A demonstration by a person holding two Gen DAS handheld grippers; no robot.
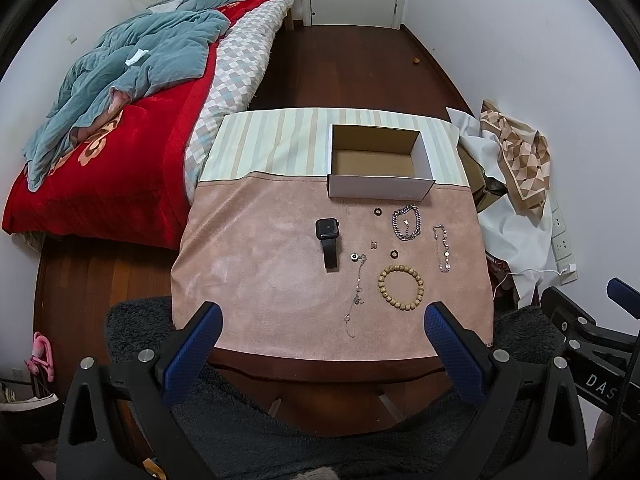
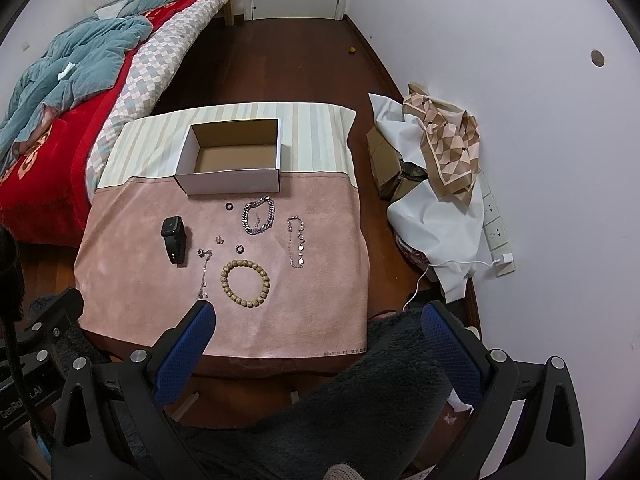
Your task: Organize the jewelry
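Both grippers — left gripper (image 1: 322, 326) and right gripper (image 2: 318, 326) — hang spread and empty; take the bead bracelet (image 2: 245, 283) first, pinching its rim, then lower it into the box (image 2: 230, 184).

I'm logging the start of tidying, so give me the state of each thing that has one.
White cardboard box: open, empty.
Black smartwatch: lying flat, screen dark.
Wooden bead bracelet: flat, closed loop.
Chunky silver chain bracelet: loosely coiled.
Left gripper: open, empty.
Right gripper: open, empty.
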